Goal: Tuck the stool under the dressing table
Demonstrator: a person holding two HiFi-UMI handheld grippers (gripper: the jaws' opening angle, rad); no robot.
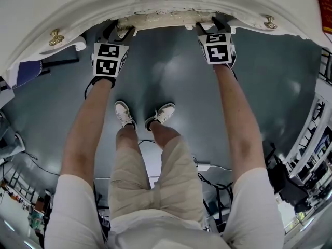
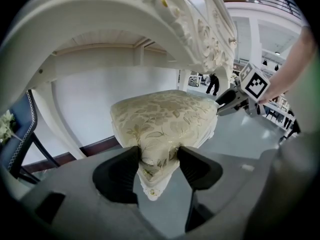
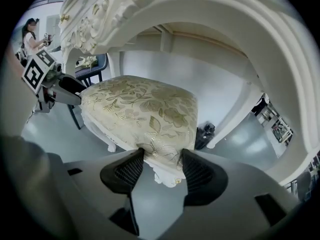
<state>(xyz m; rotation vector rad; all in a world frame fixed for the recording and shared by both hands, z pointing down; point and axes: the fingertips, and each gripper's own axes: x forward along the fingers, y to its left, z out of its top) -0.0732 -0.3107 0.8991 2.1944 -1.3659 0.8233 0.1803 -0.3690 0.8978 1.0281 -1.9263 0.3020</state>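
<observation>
Head view: left gripper (image 1: 121, 31) and right gripper (image 1: 209, 25) clamp the stool (image 1: 161, 19) under the dressing table (image 1: 78, 9), grey floor (image 1: 171, 71)

left claw (image 2: 158, 158), right claw (image 3: 162, 160) gripping stool (image 2: 165, 115), arms (image 1: 85, 134) outstretched

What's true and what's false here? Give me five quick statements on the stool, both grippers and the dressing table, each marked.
1. The left gripper is clamped on a near corner of the stool. True.
2. The right gripper is open and holds nothing. False: its jaws are shut on the stool's other near corner.
3. The stool's seat lies mostly under the dressing table. True: in the head view only its near edge shows at the table's front.
4. The stool's seat is plain blue. False: it is cream with a gold leaf pattern.
5. The person is barefoot. False: the person wears white shoes.
</observation>
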